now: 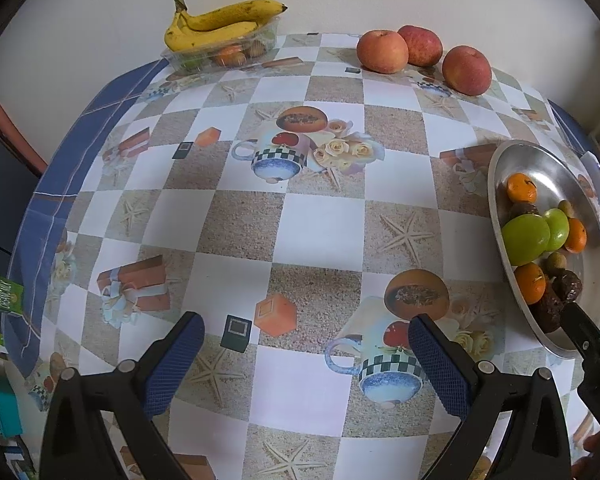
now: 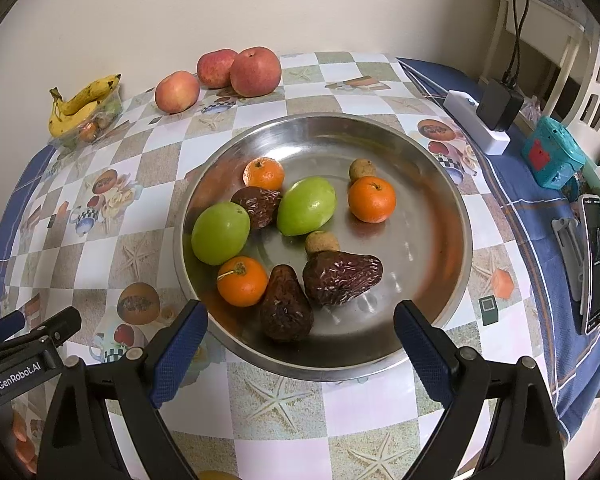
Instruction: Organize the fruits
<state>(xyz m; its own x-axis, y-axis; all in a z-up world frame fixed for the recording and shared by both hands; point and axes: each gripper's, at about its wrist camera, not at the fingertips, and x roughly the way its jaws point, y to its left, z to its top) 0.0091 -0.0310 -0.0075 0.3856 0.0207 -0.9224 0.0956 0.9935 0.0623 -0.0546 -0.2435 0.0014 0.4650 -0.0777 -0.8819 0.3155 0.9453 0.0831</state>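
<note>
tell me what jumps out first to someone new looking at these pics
The steel bowl near the table's right side, holding green fruits, oranges and dark wrinkled fruits. Behind it by the wall sit three red apples, and in the far left corner bananas rest on a clear tray.

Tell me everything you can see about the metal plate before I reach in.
The metal plate is round, shallow and shiny, like steel, lying flat on the checked tablecloth before the open right gripper. It holds three oranges, two green fruits, three wrinkled dark fruits and two small tan ones. Neither gripper touches it.
</note>
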